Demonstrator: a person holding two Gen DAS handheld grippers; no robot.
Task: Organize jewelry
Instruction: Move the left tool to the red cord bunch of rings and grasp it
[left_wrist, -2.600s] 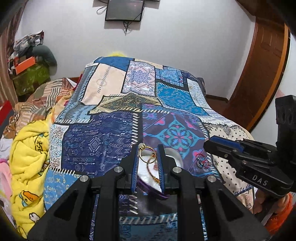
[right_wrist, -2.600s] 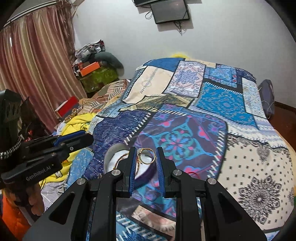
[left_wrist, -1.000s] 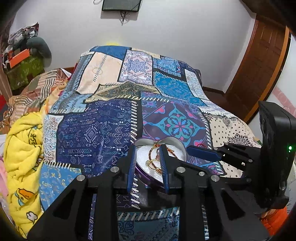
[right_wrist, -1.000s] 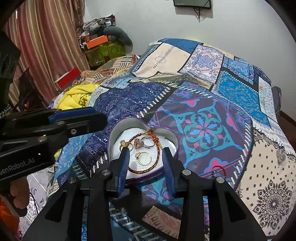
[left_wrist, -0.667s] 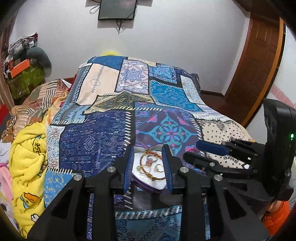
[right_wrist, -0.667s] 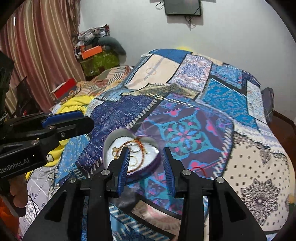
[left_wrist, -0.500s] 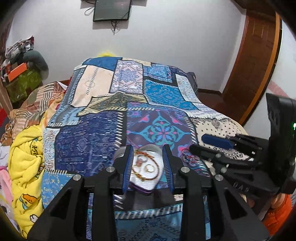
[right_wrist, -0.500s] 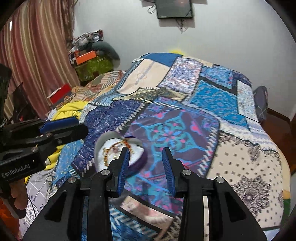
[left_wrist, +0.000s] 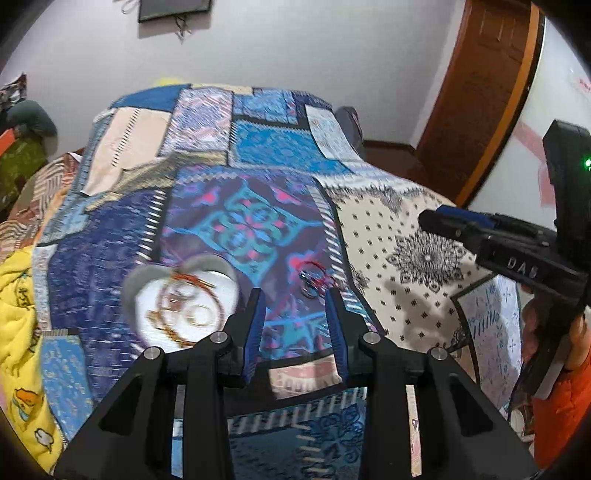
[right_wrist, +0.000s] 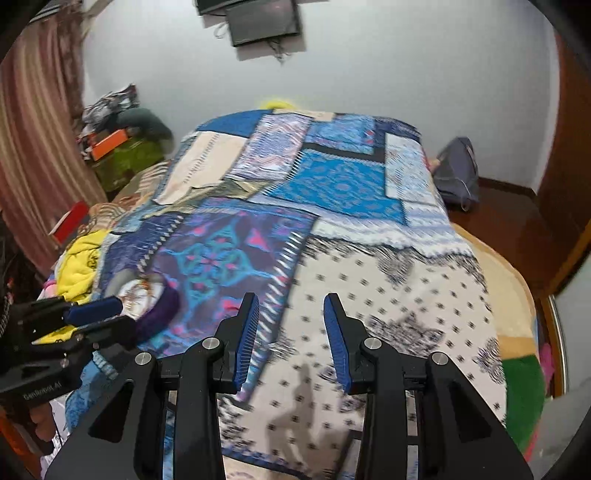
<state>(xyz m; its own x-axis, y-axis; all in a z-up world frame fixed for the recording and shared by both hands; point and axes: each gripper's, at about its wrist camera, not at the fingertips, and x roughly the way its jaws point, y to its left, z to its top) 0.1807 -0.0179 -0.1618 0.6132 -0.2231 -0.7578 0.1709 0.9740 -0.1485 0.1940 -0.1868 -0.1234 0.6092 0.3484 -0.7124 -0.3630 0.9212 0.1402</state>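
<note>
A heart-shaped purple box (left_wrist: 183, 306) with a white lining lies on the patchwork bedspread (left_wrist: 243, 218) and holds gold rings and a red-gold chain. It also shows in the right wrist view (right_wrist: 147, 299), partly behind the left gripper. A small red and dark jewelry piece (left_wrist: 314, 277) lies on the spread to the box's right. My left gripper (left_wrist: 295, 317) is open and empty, just in front of that piece. My right gripper (right_wrist: 290, 328) is open and empty over the white dotted patch, and shows at the right of the left wrist view (left_wrist: 458, 225).
A yellow blanket (left_wrist: 16, 314) lies at the bed's left side. Clutter and an orange box (right_wrist: 110, 144) sit by the curtain. A wooden door (left_wrist: 476, 88) stands at the right. A grey bag (right_wrist: 456, 173) lies on the floor beside the bed.
Both grippers have opened and let the gold rings into the box, then swung right. The box has slid to the left in both views; the views are blurred by motion.
</note>
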